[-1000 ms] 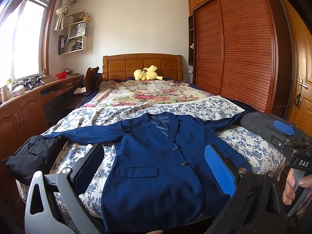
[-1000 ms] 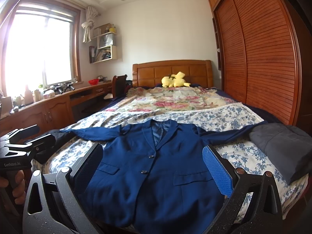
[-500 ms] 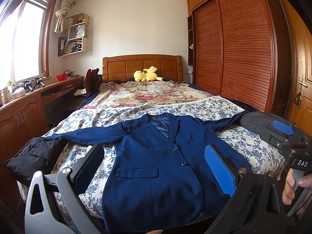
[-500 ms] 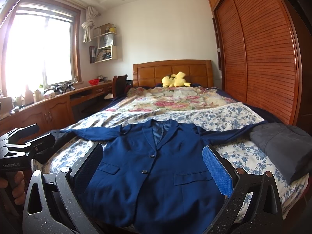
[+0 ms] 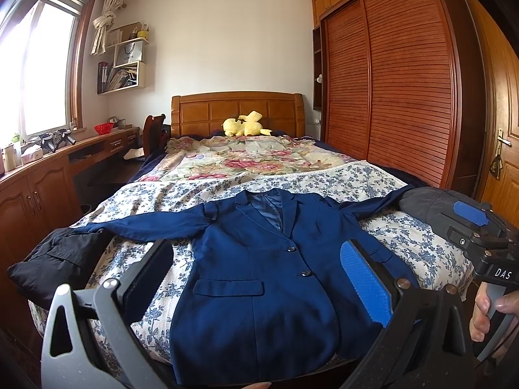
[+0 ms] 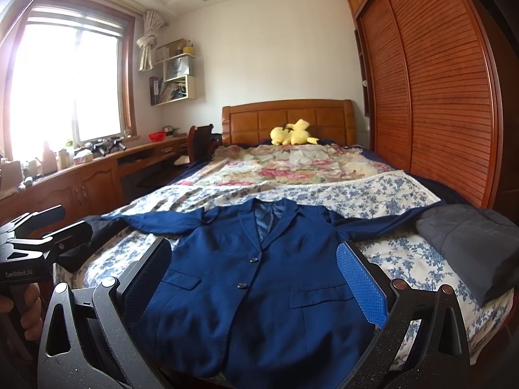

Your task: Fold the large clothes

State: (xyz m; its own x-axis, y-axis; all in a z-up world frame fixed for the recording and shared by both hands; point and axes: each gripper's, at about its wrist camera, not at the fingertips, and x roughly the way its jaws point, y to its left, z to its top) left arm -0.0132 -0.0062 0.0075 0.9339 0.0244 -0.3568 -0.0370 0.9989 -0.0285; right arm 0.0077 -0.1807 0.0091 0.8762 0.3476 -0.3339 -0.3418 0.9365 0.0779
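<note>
Both grippers hover at the bottom of their frames, level and aimed up the bed (image 5: 373, 175). The left gripper (image 5: 259, 278) and right gripper (image 6: 256, 278) each have jaws wide apart, holding nothing. The blue jacket (image 6: 259, 278) lies flat, centre frame, sleeves spread. A black garment (image 5: 55, 259) sits lower left, a grey one (image 6: 470, 243) at right.

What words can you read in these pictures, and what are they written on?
"DAS": on the right gripper body, seen from the left wrist view.
"GenRobot.AI": on the left gripper body, seen from the right wrist view.
"HONOR": seemingly, small, on the paper bag on the wall shelf.
The book spines on the shelf are too small to read.
</note>
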